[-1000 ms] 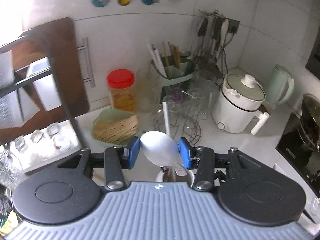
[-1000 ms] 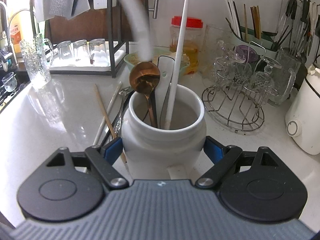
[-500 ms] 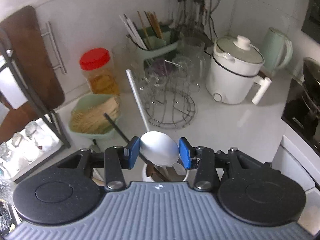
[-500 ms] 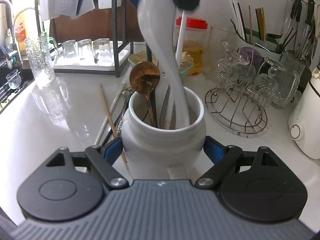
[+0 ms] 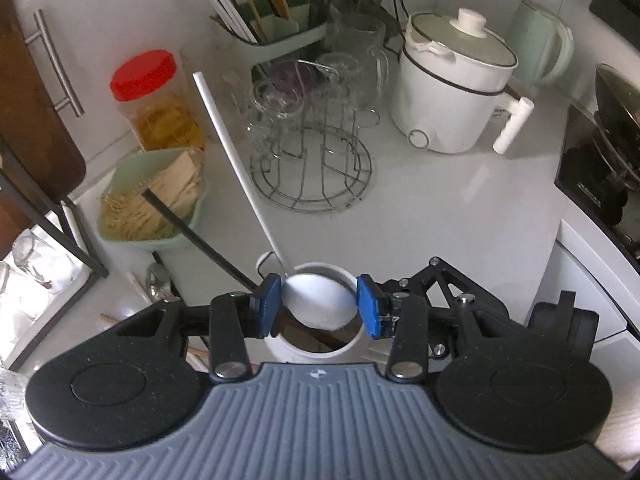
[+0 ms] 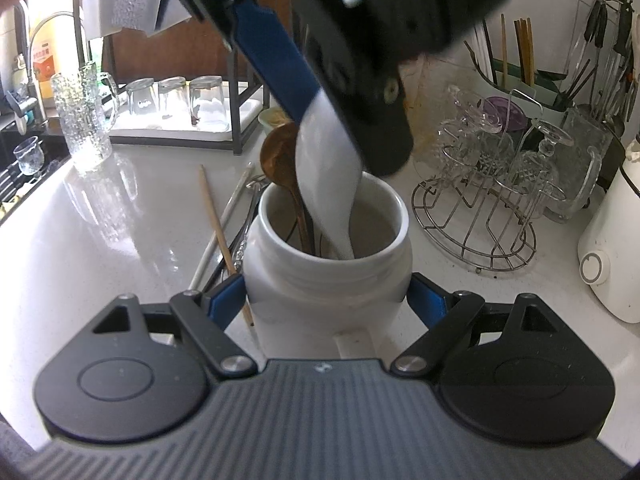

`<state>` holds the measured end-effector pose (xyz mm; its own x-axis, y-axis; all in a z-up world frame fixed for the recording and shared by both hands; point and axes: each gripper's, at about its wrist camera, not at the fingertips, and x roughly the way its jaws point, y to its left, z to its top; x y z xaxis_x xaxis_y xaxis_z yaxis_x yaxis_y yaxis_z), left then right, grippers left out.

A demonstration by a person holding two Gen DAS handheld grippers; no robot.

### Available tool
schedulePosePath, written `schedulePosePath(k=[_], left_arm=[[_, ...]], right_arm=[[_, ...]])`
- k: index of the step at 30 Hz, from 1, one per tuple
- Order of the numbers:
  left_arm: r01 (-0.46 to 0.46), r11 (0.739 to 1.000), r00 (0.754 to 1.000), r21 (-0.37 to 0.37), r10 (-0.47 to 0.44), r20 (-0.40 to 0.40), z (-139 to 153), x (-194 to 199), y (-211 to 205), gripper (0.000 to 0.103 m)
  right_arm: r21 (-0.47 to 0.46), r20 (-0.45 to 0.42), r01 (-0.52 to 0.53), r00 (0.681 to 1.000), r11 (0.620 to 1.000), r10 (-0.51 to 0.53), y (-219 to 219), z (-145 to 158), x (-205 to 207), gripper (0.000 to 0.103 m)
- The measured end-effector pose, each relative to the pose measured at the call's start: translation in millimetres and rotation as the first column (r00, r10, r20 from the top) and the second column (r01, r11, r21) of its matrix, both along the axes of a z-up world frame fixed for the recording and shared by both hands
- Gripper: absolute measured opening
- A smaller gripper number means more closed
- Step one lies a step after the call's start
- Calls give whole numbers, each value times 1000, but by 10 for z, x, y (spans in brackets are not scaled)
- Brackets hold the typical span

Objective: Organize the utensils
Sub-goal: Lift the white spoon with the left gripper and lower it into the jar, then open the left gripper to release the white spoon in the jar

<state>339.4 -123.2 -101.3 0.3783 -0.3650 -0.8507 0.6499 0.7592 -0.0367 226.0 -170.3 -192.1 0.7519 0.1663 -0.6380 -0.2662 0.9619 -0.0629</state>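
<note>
- The right claw [image 6: 326,304] is clamped on the white jar [image 6: 328,280], a pad on each side of its body; the jar stands on the counter [image 6: 120,240].
- The left claw [image 5: 318,306] grips a white spoon [image 5: 320,302] by its bowl, its jaws closing on it, just above the jar's mouth.
- From the right wrist view, the spoon's handle reaches down into the jar, beside a brown spoon [image 6: 280,156] already there.
- A white chopstick [image 5: 236,160] and a black one [image 5: 192,232] lean out of the jar.
- More utensils [image 6: 228,232] lie on the counter left of the jar.
- A wire glass rack [image 6: 476,224] stands to the jar's right.
</note>
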Motion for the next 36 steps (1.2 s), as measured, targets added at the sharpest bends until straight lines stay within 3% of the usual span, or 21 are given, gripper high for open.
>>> schedulePosePath(k=[14,36], left_arm=[[-7,1000,1000,-11,7,9,61,-4,-32,45],[-164,976,982,-145,176,71,579,-167,363,52]], right_arm=[[2,2,4,1000,1000,-4,12,-3,3,89],[4,0,9,1000,1000,-9,12,-4,3,89]])
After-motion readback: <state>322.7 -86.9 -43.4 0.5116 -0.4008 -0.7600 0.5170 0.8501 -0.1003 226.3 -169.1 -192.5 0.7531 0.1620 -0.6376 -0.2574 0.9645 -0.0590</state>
